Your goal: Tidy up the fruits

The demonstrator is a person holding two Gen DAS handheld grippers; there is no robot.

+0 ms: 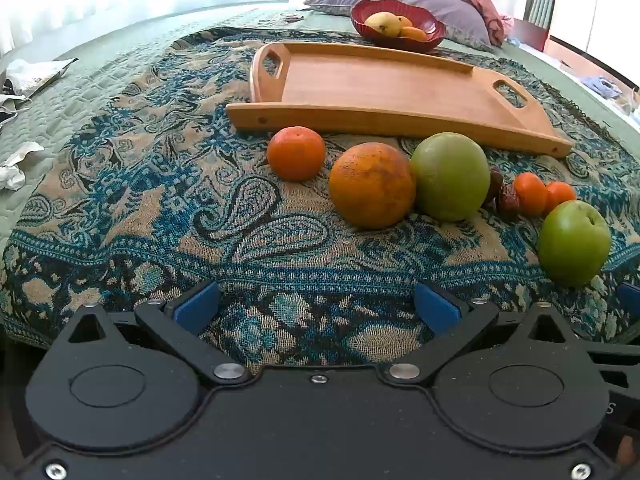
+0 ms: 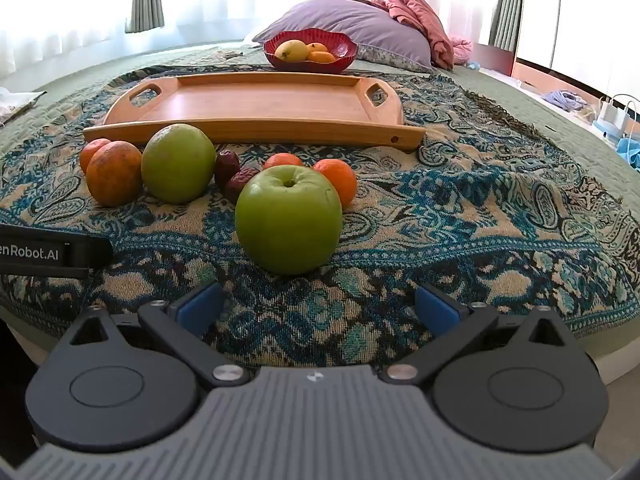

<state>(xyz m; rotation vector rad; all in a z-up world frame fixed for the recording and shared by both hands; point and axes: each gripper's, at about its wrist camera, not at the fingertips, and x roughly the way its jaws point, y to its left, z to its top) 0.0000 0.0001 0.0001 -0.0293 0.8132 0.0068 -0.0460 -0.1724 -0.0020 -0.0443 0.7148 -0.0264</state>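
Count the loose fruit on the patterned throw [image 2: 460, 216]: two green apples, one close up [image 2: 289, 218] and one further back [image 2: 178, 163]. One big mottled orange [image 2: 114, 173]. Three small tangerines: one at the far left [image 1: 296, 153], and a pair [image 2: 335, 181] [image 2: 283, 160] tucked behind the near apple. Two dark red dates [image 2: 227, 163] [image 2: 240, 182], lying just beside each other between the apples. That makes eight pieces, all in front of one wooden tray [image 2: 256, 98], whose floor is bare.

At twelve o'clock beyond the tray sits one red bowl [image 2: 310, 65], with three yellow-orange fruits in it [image 2: 310, 52], and behind that a purple pillow [image 2: 352, 24].

Now the fingers. The right gripper [image 2: 318, 308] is spread wide, blue pads [image 2: 200, 306] well apart, gripping nothing; the near apple sits at twelve o'clock just ahead of the gap, not touched. The left gripper [image 1: 316, 308] is equally wide, pads [image 1: 198, 306] clear of everything, throw showing between them. From its view the big orange and back apple touch at about one o'clock, the near apple out at three o'clock.
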